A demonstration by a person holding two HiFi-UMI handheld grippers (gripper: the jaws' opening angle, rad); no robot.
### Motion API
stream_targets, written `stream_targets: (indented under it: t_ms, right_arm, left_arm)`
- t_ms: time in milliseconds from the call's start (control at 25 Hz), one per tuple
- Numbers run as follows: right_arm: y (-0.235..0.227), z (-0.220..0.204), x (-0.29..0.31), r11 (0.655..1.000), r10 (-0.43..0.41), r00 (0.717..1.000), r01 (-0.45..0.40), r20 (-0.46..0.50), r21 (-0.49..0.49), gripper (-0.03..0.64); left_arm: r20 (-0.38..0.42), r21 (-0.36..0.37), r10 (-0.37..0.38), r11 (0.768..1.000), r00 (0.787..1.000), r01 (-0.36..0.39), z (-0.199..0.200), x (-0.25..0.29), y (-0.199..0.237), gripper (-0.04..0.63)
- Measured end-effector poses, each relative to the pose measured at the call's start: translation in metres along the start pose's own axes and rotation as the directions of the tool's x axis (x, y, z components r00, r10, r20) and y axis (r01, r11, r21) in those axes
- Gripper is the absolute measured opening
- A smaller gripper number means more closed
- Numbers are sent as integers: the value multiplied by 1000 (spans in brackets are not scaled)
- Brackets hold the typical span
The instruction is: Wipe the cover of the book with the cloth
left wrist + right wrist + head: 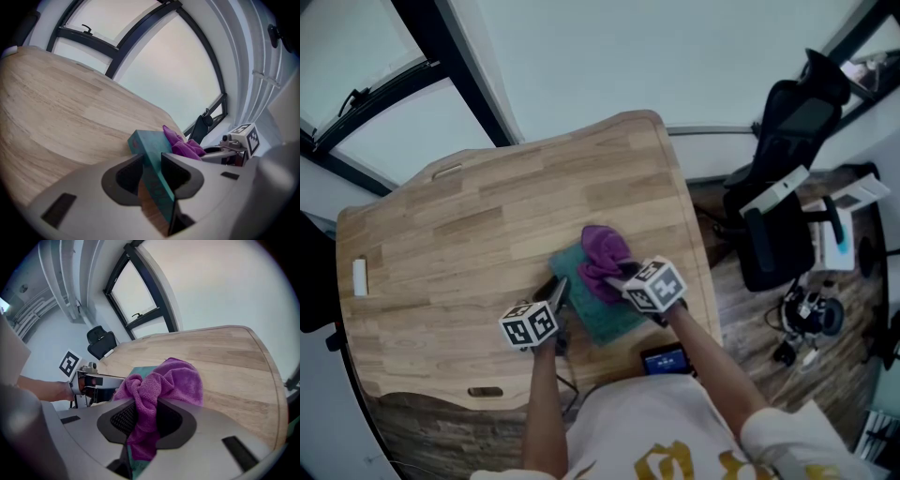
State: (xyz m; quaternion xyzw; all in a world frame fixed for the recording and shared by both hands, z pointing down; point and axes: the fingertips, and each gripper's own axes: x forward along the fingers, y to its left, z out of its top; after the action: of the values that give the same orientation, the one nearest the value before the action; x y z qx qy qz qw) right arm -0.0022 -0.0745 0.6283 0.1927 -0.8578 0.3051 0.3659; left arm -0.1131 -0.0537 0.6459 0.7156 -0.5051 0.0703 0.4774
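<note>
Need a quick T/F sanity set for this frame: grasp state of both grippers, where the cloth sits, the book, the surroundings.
1. The left gripper has its fingers closed on the edge of the book. True.
2. The right gripper is open and empty. False: its fingers are shut on the cloth.
3. The cloth lies on top of the book. True, as seen in the head view.
4. The book has a red cover. False: the cover is teal.
5. The office chair stands at the person's left. False: it stands beyond the right side of the table.
</note>
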Motion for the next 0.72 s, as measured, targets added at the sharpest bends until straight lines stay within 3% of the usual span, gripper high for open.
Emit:
stream_targets:
  t_ms: [720]
  right_arm:
    - [-9,29,14,999,-46,998,46,32,-9,97]
  left_arm:
    - [-6,-6,-6,1000,1000,6,0,-1,-1,124]
